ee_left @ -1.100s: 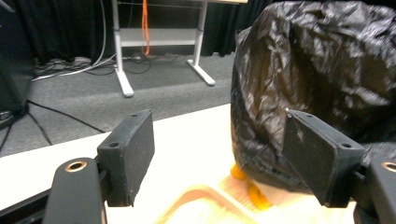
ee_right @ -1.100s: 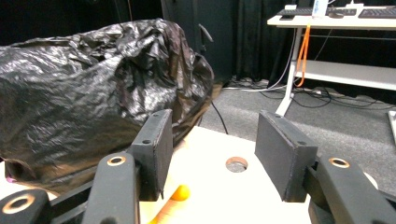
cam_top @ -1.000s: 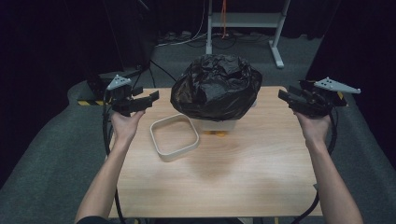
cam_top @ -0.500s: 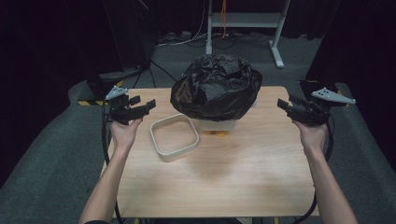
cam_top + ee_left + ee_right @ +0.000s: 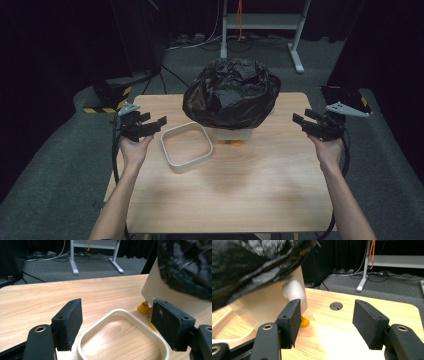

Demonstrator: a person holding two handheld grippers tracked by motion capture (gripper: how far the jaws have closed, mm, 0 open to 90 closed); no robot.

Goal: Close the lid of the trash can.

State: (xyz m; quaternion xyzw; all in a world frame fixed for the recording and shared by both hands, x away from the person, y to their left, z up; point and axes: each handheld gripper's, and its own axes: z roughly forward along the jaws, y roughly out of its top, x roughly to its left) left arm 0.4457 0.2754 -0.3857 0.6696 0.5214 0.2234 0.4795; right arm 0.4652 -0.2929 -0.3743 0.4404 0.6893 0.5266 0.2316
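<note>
A crumpled black plastic bag (image 5: 230, 95) covers a cream bin (image 5: 235, 134) at the back middle of the wooden table (image 5: 240, 190). The bin (image 5: 155, 287) stands on small orange feet (image 5: 143, 308). A cream square ring (image 5: 186, 146) lies flat to the bin's left. My left gripper (image 5: 156, 119) hovers just left of the ring, open and empty; in the left gripper view its jaws (image 5: 116, 305) frame the ring's rim (image 5: 117, 312). My right gripper (image 5: 301, 116) is at the table's right edge, facing the bin (image 5: 269, 302). Its jaws (image 5: 325, 305) have just opened wider, with nothing between them.
A round hole (image 5: 336, 306) is cut in the tabletop near the right gripper. A white desk frame (image 5: 260, 20) and cables stand on the grey carpet behind the table. A yellow-and-black striped object (image 5: 107, 95) sits on the floor at the left.
Both hands have sunk toward the tabletop, the grippers now lower beside the ring and the bin. Bag, bin and ring have not moved.
</note>
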